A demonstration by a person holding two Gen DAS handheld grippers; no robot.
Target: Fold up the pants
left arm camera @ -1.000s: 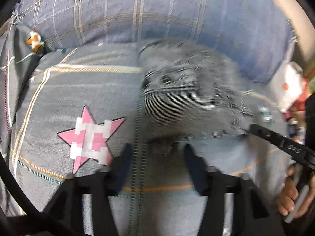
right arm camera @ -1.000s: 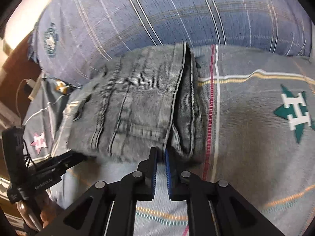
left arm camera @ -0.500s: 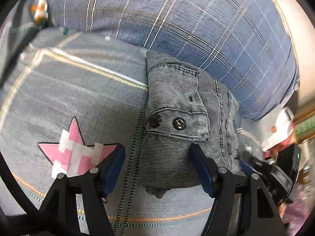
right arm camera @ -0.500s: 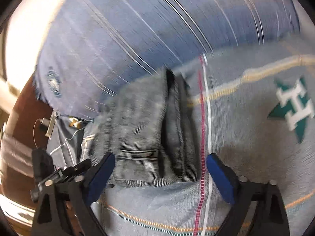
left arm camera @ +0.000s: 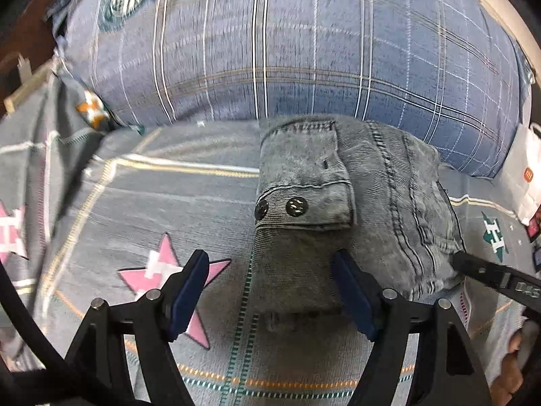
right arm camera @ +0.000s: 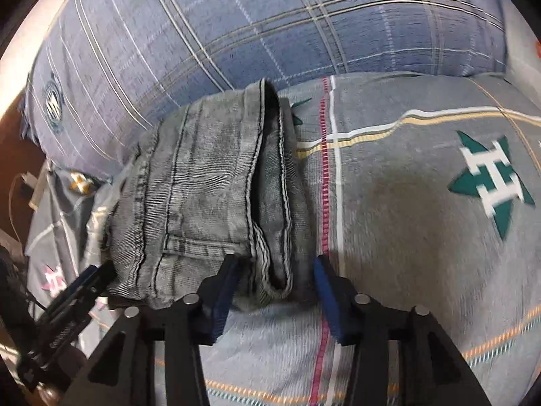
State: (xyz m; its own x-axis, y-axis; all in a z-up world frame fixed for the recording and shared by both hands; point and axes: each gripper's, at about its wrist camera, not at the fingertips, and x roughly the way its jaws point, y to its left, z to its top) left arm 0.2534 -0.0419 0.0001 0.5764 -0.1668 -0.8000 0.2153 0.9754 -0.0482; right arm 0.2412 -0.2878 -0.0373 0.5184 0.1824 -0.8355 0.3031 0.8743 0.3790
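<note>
Across a grey bed sheet [left arm camera: 152,209] printed with stars, backed by a big blue plaid pillow [left arm camera: 304,50], lying as a thick, compact bundle of grey denim: the pants [left arm camera: 365,196], far end resting against the pillow, buttoned pocket flap [left arm camera: 304,196] facing up on the left side, doubled seams and hems stacking along the right. Probably sitting this way as the result of several folds already made, so judging the task as nearly finished, with squaring or pressing the bundle as the likely step in hand. Approaching from the near end, side by side, most likely for reaching both near corners at once and keeping the stack from sliding apart. Spreading wide, the left hand-held gripper [left arm camera: 268,258], holding nothing: one finger hovering over a pink star [left arm camera: 162,270] on the sheet, the other lying at or on the near left part of the bundle, contact hard to tell. Opening more narrowly, the right hand-held gripper [right arm camera: 276,262], also gripping nothing, straddling the rolled hem edge at the near right corner, fingers just beside the cloth on either side without pinching it. Showing in each view, the other tool's dark tip, near the bundle's outer edge.
</note>
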